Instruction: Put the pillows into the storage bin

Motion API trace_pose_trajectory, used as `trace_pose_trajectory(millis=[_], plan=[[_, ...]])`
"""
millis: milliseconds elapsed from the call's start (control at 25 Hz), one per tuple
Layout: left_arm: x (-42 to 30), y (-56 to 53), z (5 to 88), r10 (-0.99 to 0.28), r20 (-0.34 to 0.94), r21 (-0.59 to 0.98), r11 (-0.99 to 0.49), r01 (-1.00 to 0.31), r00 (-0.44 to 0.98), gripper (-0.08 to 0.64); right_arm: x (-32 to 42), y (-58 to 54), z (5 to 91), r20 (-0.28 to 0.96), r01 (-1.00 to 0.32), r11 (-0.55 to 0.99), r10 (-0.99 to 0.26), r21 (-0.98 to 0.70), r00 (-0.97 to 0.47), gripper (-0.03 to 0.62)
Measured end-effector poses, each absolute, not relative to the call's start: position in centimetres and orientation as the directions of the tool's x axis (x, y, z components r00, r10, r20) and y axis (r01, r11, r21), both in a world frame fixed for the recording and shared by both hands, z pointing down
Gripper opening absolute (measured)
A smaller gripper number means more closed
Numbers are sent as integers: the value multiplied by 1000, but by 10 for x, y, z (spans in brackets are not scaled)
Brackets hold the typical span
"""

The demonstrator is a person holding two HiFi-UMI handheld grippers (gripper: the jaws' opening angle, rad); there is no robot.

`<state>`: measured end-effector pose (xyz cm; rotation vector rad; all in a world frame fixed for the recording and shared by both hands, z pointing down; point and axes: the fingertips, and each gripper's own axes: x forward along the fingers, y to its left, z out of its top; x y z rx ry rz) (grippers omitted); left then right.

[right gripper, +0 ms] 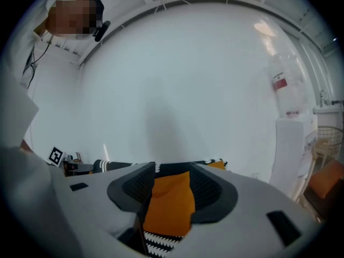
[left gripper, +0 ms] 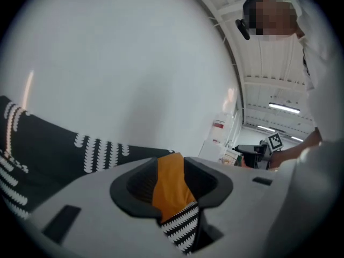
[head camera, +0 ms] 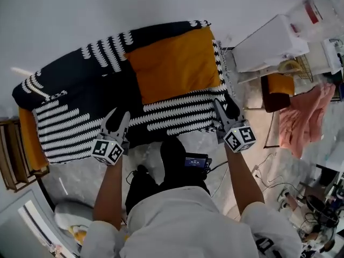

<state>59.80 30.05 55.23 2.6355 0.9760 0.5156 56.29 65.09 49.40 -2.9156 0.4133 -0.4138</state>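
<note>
An orange pillow [head camera: 172, 63] lies on a sofa under a black-and-white patterned cover [head camera: 70, 128], toward its right end. My left gripper [head camera: 118, 117] hovers over the sofa's front edge, left of the pillow, with its jaws apart and nothing held. The right gripper [head camera: 226, 105] hangs at the sofa's front right corner, also open and empty. In the left gripper view the pillow [left gripper: 167, 198] and the cover [left gripper: 54, 149] show through the gap of that gripper [left gripper: 171, 184]. The right gripper view shows the pillow [right gripper: 169, 203] between the jaws of the right gripper [right gripper: 171, 190], farther off.
A second orange cushion [head camera: 279, 87] sits on a dark seat at the right, beside a pink cloth [head camera: 309, 117] and a white unit [head camera: 269, 42]. A wooden frame [head camera: 13, 160] stands left of the sofa. A pale rounded object [head camera: 67, 211] lies on the floor at lower left. Cables trail by my feet.
</note>
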Motion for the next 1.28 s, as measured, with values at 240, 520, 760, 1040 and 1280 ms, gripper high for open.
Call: trace_pose_trajectory(millis=[240,520,760,1040,1280], plan=[[668,334,641,634,355,455,-759,465,687,178,654,700,577,377,-259,-947,-314,-191,871,244],[717,345,769,576,498,496,-802,331,648,197,725,735,699,573,-270,-949,-313,-161,757,244],[743,337,865,533,583,500,-830,246,613,226,762,749,774,667,-257,-951,-305,-174,680,258],[761,347,922,577,616,539,-805,248,536,288,786,783,815,748,-175,-975,-219,-139,627,269],[772,359,938,611,622,569,-782,254,490,288,788,789,831,755,-163,-971,-240,-177,611,281]])
